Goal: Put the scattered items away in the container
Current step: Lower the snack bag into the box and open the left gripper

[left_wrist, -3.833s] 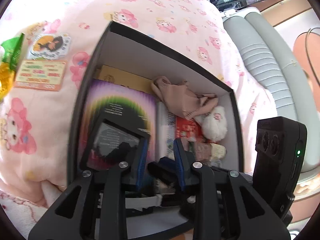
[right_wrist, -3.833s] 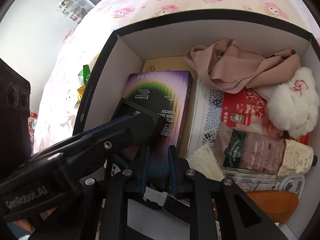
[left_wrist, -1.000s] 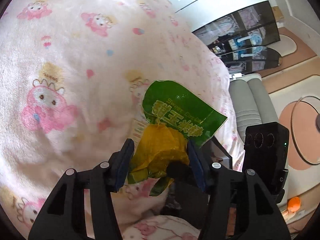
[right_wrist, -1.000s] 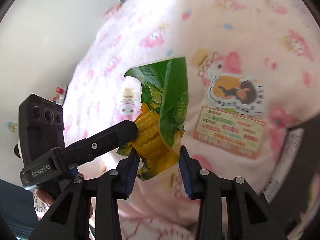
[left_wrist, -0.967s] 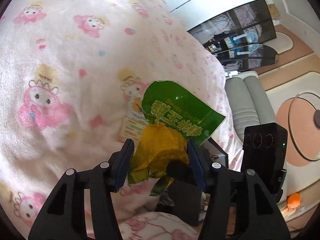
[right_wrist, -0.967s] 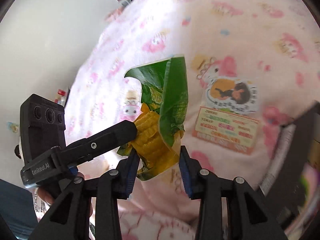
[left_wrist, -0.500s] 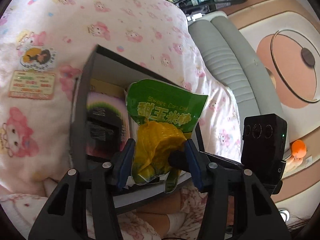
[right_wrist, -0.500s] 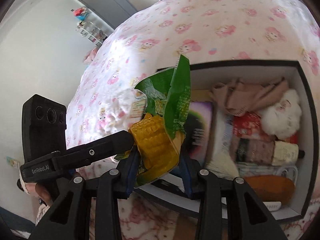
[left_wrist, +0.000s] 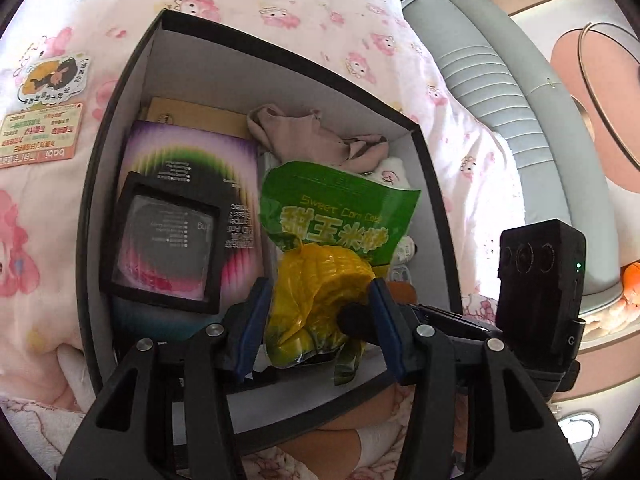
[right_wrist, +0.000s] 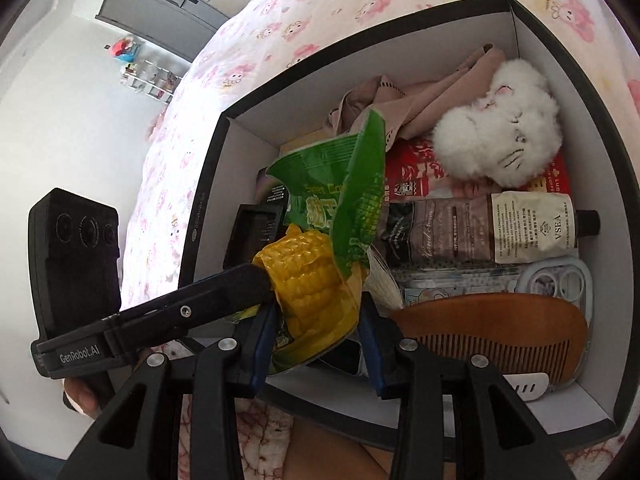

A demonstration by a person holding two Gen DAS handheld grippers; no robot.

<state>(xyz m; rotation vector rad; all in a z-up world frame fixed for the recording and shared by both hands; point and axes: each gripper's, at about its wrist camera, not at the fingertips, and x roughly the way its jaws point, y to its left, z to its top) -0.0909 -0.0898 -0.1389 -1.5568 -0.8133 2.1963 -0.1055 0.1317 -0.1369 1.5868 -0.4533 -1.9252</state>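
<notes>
A green and yellow sweet corn packet (left_wrist: 328,256) is held over the black box (left_wrist: 120,92). My left gripper (left_wrist: 320,320) and my right gripper (right_wrist: 320,328) are both shut on its yellow lower end (right_wrist: 312,288), from different sides. The packet hangs above the box's near middle, over its contents. The box (right_wrist: 592,92) holds a purple booklet (left_wrist: 192,168), a black frame (left_wrist: 164,244), beige cloth (right_wrist: 420,104), a white plush (right_wrist: 500,136), sachets and a wooden comb (right_wrist: 492,332).
The box sits on a pink cartoon-print blanket (left_wrist: 304,4). Two stickers (left_wrist: 40,108) lie on the blanket left of the box. A grey sofa (left_wrist: 512,92) stands beyond the bed. A person's leg shows under the box's near edge.
Both grippers carried the corn packet from over the blanket to over the box, then lower and closer to its contents. Both stay shut on the packet.
</notes>
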